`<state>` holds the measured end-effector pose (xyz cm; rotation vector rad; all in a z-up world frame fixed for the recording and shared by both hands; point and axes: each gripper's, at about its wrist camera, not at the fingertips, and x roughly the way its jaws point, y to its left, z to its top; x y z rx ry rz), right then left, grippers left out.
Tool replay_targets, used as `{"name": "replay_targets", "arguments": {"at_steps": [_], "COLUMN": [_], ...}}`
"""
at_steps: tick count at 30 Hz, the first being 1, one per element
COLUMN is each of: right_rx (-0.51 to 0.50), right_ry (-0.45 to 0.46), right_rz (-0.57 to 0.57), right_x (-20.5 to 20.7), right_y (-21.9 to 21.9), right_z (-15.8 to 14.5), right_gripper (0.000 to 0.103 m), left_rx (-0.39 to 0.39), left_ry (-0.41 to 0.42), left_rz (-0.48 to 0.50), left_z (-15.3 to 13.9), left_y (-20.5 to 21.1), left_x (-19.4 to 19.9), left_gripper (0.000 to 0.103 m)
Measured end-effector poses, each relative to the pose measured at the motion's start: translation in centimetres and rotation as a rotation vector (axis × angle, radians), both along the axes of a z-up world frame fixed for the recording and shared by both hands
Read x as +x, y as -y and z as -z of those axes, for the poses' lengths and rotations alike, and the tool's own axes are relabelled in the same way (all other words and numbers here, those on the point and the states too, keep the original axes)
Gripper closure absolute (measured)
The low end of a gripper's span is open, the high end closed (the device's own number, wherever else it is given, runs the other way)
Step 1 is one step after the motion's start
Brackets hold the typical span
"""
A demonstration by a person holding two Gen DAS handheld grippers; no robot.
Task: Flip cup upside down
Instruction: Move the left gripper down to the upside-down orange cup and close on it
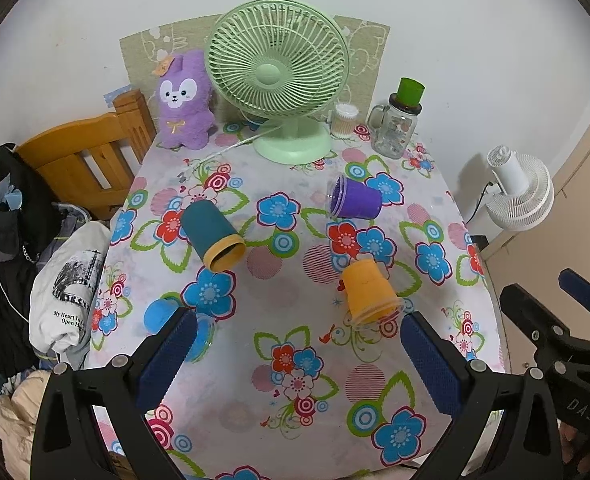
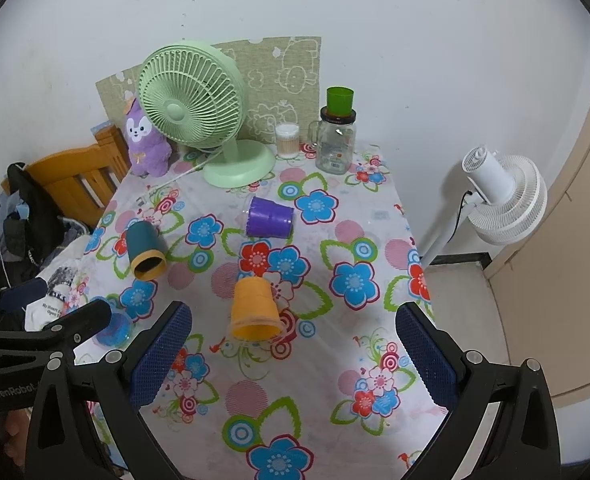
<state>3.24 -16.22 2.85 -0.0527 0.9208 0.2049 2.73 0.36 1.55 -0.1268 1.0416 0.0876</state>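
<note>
Left wrist view shows the left gripper (image 1: pixel 299 344) with its blue-padded fingers (image 1: pixel 167 356) spread wide and holding nothing above the flower-patterned bench (image 1: pixel 295 392), where an orange plastic cup (image 1: pixel 369 292) lies on its side just ahead. Right wrist view shows the right gripper (image 2: pixel 293 342) equally wide and empty, the same orange cup (image 2: pixel 253 308) between its fingers but untouched. A purple cup (image 2: pixel 270 218), a teal cup with a yellow rim (image 2: pixel 145 250) and a blue cup (image 2: pixel 115 330) also lie tipped over.
</note>
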Motion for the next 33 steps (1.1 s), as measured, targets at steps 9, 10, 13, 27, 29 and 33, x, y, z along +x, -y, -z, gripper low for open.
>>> {"name": "replay_targets", "arguments": {"at_steps": [9,10,13,27,29,33], "right_rx": [0.034,0.033,0.026,0.020,0.020,0.029], "right_ry": [-0.020,-0.018,-0.019,-0.106,-0.128,-0.154], "right_rz": [-0.028,-0.031,-0.041,-0.104,-0.106,-0.115], "right_x": [2.6,3.0,4.4,10.9,11.7,13.0], "right_y": [0.7,0.8,1.0,2.0,2.2,2.4], "right_z": [-0.4,-0.5,-0.6,3.7,4.7,6.7], "right_gripper": [0.000,0.000,0.000,0.000,0.000,0.000], "left_rx": [-0.007,-0.008,-0.014,-0.055,-0.066,-0.078], "left_ry": [-0.045,-0.048,-0.056,-0.156,-0.177,-0.215], "left_rz": [-0.007,-0.009,-0.015,-0.061,-0.071,-0.088], "left_z": [1.2,1.3,1.6,6.3,7.5,9.5], "left_y": [1.3,1.5,2.1,5.3,5.7,6.2], "left_x": [2.3,2.6,3.6,9.2,10.0,11.2], "left_gripper": [0.001,0.001,0.001,0.001,0.001,0.001]}}
